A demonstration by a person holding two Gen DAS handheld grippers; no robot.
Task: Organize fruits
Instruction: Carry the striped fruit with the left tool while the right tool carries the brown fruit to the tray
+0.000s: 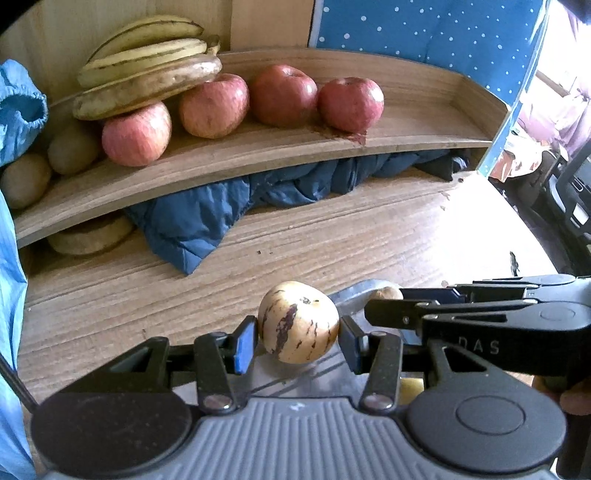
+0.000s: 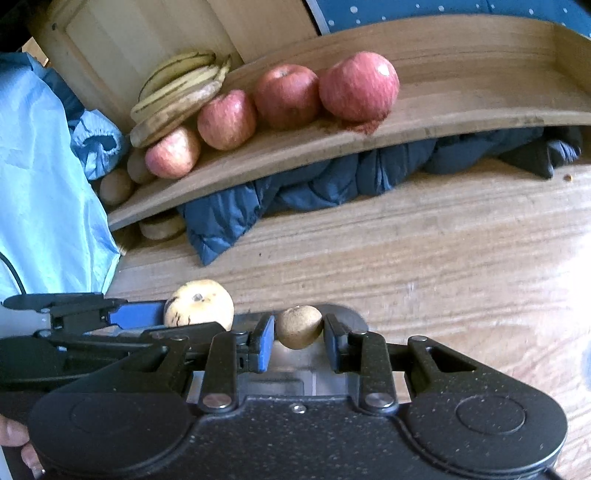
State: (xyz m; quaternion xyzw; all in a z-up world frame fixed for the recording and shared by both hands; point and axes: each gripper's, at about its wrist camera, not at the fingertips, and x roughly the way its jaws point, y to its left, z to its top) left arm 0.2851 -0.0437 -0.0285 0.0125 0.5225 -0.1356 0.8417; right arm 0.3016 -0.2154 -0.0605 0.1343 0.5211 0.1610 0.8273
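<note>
My left gripper (image 1: 298, 341) is shut on a pale yellow melon with purple streaks (image 1: 298, 322), held above the wooden table (image 1: 332, 236). My right gripper (image 2: 299, 341) is shut on a small brown kiwi (image 2: 298, 326), just right of the left gripper; the melon also shows in the right wrist view (image 2: 199, 302). On the curved wooden shelf (image 1: 258, 155) lie several red apples (image 1: 283, 94), a bunch of bananas (image 1: 147, 62) resting on the left apples, and kiwis (image 1: 72, 147) at the far left.
A dark blue padded jacket (image 1: 207, 214) is stuffed under the shelf and spills onto the table. A metal tray rim (image 1: 354, 295) lies under the grippers. Light blue cloth (image 2: 44, 177) hangs at the left. A blue dotted panel (image 1: 424, 33) stands behind.
</note>
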